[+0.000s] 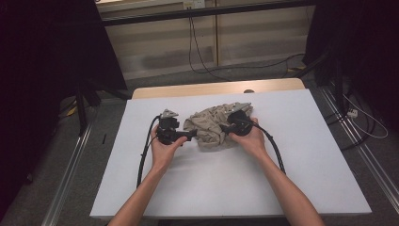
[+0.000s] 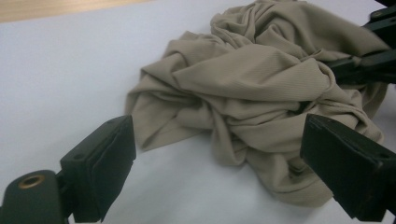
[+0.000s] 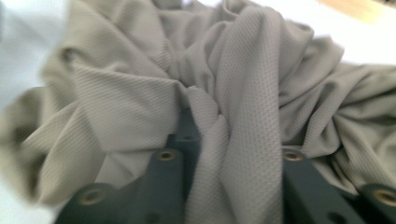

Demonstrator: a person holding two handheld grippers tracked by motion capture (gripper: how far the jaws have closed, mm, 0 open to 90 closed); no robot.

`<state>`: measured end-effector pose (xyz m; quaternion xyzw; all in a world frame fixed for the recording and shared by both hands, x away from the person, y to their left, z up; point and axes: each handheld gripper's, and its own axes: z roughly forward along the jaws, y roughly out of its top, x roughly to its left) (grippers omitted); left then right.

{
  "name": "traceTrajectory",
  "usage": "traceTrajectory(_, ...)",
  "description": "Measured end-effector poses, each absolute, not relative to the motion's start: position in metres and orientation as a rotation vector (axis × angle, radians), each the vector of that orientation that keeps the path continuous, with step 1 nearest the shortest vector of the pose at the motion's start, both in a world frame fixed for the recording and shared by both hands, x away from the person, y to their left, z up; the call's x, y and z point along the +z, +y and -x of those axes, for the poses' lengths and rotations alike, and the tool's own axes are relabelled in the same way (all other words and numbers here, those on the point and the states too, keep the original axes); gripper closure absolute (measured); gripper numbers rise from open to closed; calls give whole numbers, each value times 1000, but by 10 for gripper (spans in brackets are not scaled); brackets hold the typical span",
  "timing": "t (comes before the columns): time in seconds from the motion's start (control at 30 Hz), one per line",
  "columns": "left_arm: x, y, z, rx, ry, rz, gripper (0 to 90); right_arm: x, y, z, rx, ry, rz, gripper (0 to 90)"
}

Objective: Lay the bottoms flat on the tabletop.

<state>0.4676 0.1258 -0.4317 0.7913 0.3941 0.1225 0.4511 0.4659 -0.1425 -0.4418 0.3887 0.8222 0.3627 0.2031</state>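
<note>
Two claws: right claw [image 3: 224, 186] clamped on beige cloth [image 3: 243, 93]; left claw [image 2: 219, 163] gapes short of it.

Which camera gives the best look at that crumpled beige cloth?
The left gripper view: the beige cloth shows nearly whole, folds sharp. The high view shows it small on the white table; the right gripper view gives a blurred close-up.
</note>
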Motion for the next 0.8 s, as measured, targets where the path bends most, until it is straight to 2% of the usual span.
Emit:
traceTrajectory(0.37, -430, 111, -461, 317, 880, -1955, 112, -440, -140, -405, 1144, 2405, -896, 776)
traceTrajectory(0.5, -430, 104, -461, 304, 860, -1978, 151, -439, -135, -372, 1168, 2495, -783, 777)
traceTrajectory(0.67, -429, 98, -463, 318, 828, -1999, 185, -446, -146, -354, 1118, 2545, -774, 767)
traceTrajectory(0.7, -429, 92, -467, 321, 830, -1998, 206, -444, -156, -350, 1133, 2514, -805, 655)
traceTrajectory(0.73, -429, 92, -467, 321, 830, -1998, 212, -444, -156, -350, 1133, 2514, -805, 655)
traceTrajectory(0.8, -431, 84, -472, 325, 815, -2022, 241, -439, -164, -353, 1160, 2434, -868, 439)
